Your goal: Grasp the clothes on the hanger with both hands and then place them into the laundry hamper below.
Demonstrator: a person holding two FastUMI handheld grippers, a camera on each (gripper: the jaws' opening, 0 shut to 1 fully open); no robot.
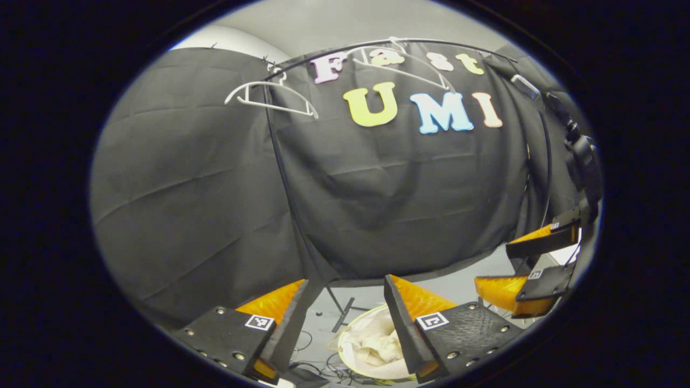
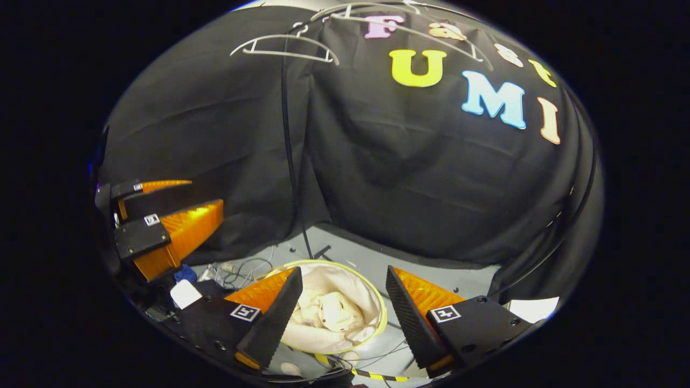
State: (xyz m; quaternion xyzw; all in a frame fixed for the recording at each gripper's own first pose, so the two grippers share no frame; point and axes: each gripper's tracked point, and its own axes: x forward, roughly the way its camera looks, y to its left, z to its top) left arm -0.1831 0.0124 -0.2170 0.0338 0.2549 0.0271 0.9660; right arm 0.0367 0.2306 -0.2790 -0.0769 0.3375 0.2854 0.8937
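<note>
Right gripper view, near to far: right gripper, fingers spread apart, nothing between them; directly beyond the gap, laundry hamper on the floor, round, pale-rimmed, with cream clothes lying crumpled inside; loose cables on the floor just beside the hamper; left gripper off to the side, fingers parted, holding nothing; bare hangers high up on the rail against the black cloth wall. Left gripper view, same order: left gripper, fingers apart and empty, hamper and garment below the gap. Judged stage: deposit done, release complete. For a clean finish: withdraw both grippers straight upward, fingers kept wide to avoid snagging fabric, clear of the rim and cables.
</note>
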